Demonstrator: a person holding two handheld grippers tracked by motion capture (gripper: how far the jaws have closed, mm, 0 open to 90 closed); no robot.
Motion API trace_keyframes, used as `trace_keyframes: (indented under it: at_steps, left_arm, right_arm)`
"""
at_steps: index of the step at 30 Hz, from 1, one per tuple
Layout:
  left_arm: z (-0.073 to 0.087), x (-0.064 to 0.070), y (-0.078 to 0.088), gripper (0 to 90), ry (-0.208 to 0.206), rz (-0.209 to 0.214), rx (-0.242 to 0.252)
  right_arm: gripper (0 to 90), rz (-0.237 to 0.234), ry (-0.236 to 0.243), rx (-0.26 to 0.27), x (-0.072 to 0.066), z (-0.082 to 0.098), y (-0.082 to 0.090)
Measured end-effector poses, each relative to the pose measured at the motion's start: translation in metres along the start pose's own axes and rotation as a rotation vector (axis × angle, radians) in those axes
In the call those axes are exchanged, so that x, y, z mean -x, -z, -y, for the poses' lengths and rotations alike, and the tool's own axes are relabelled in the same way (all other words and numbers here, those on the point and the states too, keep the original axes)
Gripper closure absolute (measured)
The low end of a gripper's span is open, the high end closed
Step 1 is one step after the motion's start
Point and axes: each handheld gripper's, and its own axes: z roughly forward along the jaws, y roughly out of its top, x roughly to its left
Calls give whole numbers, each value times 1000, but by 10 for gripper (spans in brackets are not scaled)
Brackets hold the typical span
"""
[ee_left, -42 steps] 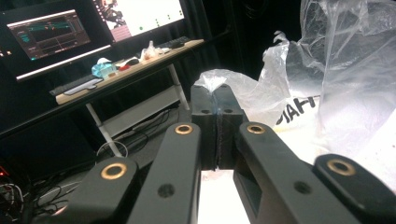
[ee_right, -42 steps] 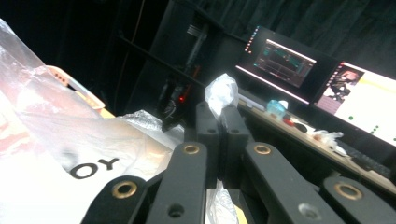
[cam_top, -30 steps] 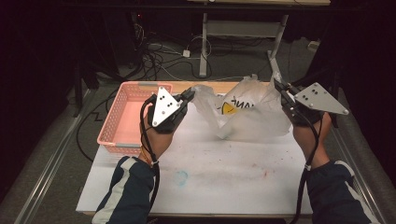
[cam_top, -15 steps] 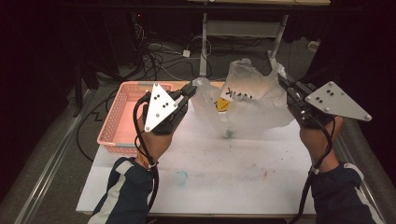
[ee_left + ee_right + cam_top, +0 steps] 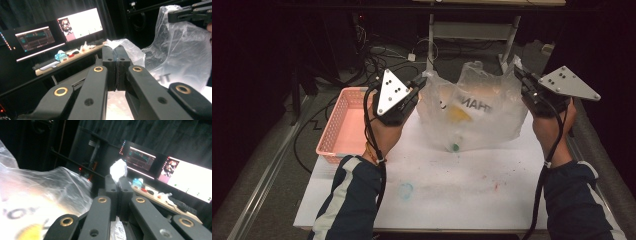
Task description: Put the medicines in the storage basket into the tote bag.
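Though clamped by both tongs | plastic bag | contents blurred: yellow, green shapes.

Dark room; lit monitors on cluttered desk; cables across floor.

Your left gripper is raised with its jaws pressed together, pinching one top edge of the plastic bag; your right gripper is raised level with it, jaws clamped on the opposite edge, both forearms reaching forward, well apart
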Motion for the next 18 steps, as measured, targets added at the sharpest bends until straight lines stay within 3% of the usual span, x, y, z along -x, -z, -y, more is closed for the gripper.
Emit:
trace_keyframes:
  at_steps: [7, 13, 18]
  left_arm:
    - [5, -4, -22, 844, 18, -39, 1]
    - [-4, -12, -27, 822, 23, -61, 8]
    - [-5, -18, -31, 787, 21, -87, -17]
  right_arm:
    - [900, 75, -12, -39, 12, 15, -16]
    - [900, 144, -4, -77, 32, 21, -23]
    - [900, 178, -2, -84, 43, 18, -24]
